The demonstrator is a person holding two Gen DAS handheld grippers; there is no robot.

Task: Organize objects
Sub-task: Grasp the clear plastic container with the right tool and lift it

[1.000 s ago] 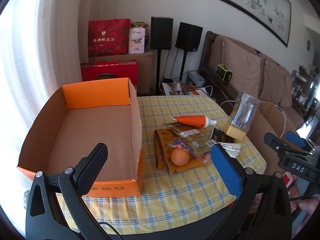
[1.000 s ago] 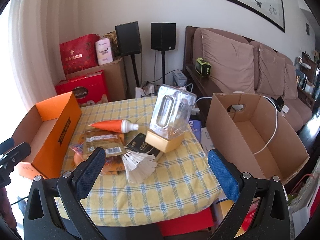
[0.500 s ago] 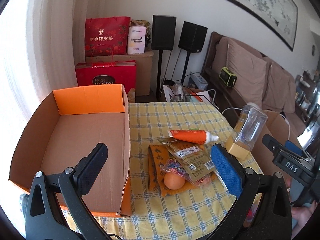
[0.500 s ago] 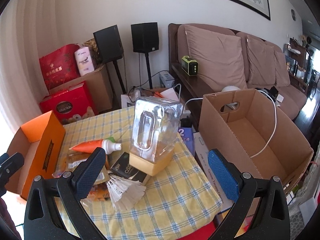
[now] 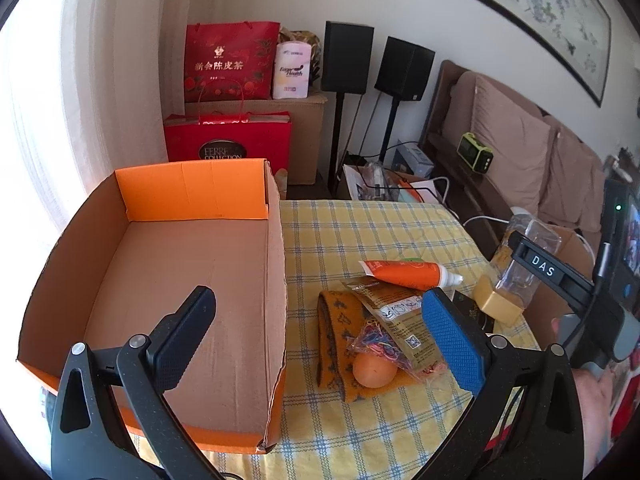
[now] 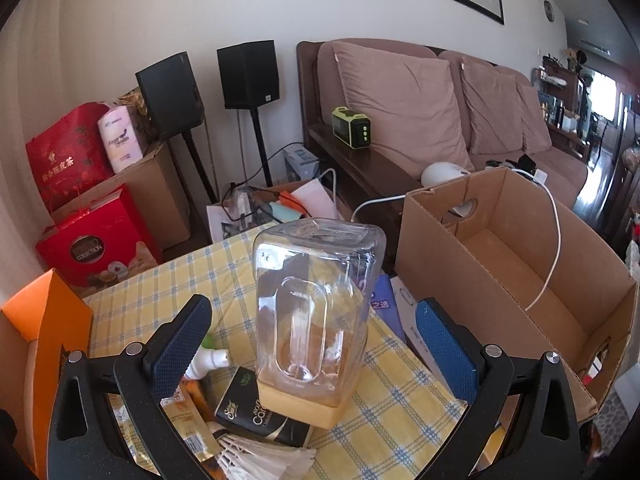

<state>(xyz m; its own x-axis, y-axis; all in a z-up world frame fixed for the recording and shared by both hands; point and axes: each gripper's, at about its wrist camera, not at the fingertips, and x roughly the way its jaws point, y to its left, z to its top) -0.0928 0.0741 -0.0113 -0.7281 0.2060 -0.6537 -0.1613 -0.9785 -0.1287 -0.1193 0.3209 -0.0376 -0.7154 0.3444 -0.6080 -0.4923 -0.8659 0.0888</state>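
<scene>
Right gripper point(image 6: 308, 344) moved closer to clear plastic jar with tan lid point(image 6: 312, 312), jar standing inverted on yellow checked tablecloth point(image 6: 160, 292) between spread, empty jaws. Left gripper point(image 5: 320, 336) released, hovering beside orange cardboard box point(image 5: 192, 264).

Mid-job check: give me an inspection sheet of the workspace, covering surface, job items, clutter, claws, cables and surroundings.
Surface: table under a yellow checked cloth.
Job's things: clear jar inverted on its tan lid; orange tube, brown packet, orange ball, shuttlecock, black carton; orange box holds nothing.
Clutter: small items overlap in one pile beside the orange box.
Claws: left claw open, holding nothing; right claw open, its jaws either side of the jar.
Cables: white cable draped into the brown carton.
Surroundings: sofa, two speakers, red gift bags.
</scene>
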